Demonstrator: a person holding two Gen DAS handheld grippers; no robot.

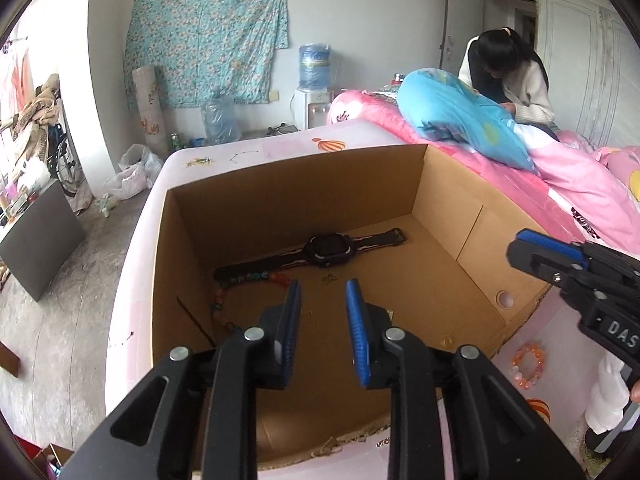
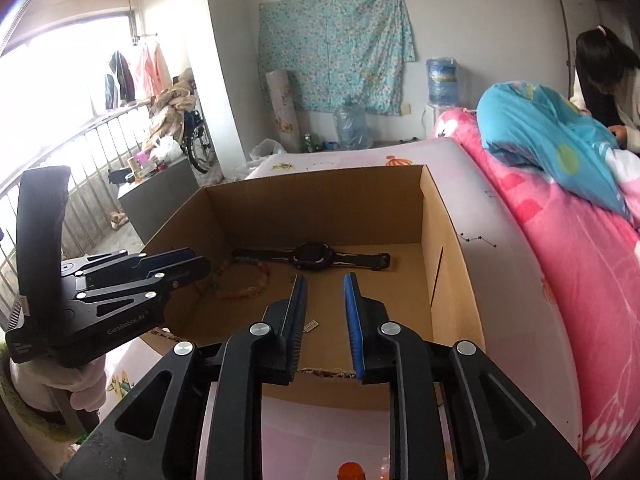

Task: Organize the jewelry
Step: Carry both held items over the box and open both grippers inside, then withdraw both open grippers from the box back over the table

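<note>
An open cardboard box stands on a pink bed. On its floor lie a black watch laid out flat, a string of coloured beads by the left wall, and a tiny gold piece. My left gripper hovers over the box, open, with nothing between its blue pads. The right gripper reaches in from the right edge. The right wrist view shows the same box, watch and beads. There my right gripper is open and empty, and the left gripper sits over the left wall. An orange bead bracelet lies on the sheet outside the box.
A person sits at the far end of the bed behind a blue quilt and a pink blanket. A water dispenser, bottles and bags stand by the far wall. Bare floor and a grey cabinet lie to the left.
</note>
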